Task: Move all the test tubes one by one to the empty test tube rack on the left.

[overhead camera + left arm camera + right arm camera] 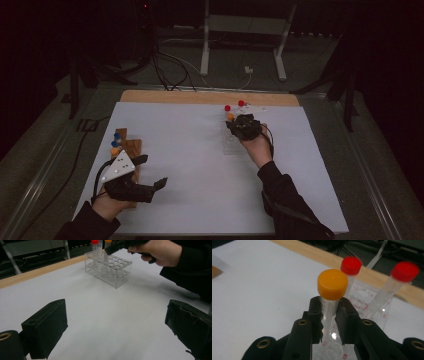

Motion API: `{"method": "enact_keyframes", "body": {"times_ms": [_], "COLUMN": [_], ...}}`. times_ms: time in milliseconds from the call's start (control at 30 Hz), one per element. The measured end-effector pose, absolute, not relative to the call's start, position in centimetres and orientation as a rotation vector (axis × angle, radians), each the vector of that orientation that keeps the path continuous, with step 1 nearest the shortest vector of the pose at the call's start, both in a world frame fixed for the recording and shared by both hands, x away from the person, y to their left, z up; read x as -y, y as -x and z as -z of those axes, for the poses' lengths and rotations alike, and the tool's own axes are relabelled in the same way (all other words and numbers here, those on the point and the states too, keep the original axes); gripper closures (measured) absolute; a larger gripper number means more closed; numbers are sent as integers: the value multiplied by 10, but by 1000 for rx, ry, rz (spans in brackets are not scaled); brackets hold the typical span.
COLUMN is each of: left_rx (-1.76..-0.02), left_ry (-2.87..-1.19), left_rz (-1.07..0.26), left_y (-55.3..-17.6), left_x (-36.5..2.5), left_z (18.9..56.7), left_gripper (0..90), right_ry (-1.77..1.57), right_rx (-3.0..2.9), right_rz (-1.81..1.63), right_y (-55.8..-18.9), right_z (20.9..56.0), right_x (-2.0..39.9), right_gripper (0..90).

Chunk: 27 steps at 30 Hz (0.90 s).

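- The right gripper (329,315) holds a clear plastic tube with an orange cap (332,285). Its two black jaws press on the tube just under the cap, one on each side, so the tube stands straight up and cannot slip.
- The orange-capped tube is over the far end of a clear plastic rack with many round holes (117,270). The rack sits on the white surface (200,150), on the person's right side, near the far wooden edge.
- Two more clear tubes with red caps (351,265) stand just behind the held one. They lean a little, likely because the holes are loose around them.
- The pictures do not show if the bottom of the orange-capped tube is inside a hole or just above one.
- The left gripper (150,175) is wide open and holds nothing. It sits low near the person, well apart from the rack, and seems to be waiting.
- Beside the left gripper is a brown wooden block (131,145) with small blue and orange caps (116,142) on it. These may be more tubes, kept there for the left hand to reach.
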<state>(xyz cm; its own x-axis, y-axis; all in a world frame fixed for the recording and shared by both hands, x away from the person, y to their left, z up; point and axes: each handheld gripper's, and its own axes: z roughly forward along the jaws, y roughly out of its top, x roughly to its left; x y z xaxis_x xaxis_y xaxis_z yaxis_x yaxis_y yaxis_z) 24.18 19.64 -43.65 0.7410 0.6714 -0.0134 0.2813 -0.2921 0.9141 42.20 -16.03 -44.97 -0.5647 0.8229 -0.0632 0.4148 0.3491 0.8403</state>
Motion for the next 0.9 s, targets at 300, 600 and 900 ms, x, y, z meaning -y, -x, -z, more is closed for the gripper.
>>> {"method": "enact_keyframes", "body": {"times_ms": [300, 600, 900], "left_rx": [-725, -700, -679], "left_ry": [-1881, -1888, -1895], "left_rz": [-452, -413, -404], "left_y": [-242, -245, -246], "left_x": [-192, -184, -174], "left_z": [432, 425, 422], "left_gripper": [51, 51, 51], "right_ry": [-1026, -961, -894], "right_rx": [-2084, -2066, -2128], "right_rz": [-1176, -1228, -1263], "right_y": [-406, -383, -352], "right_z": [422, 402, 409], "right_x": [166, 169, 163], "right_gripper": [746, 746, 746]}}
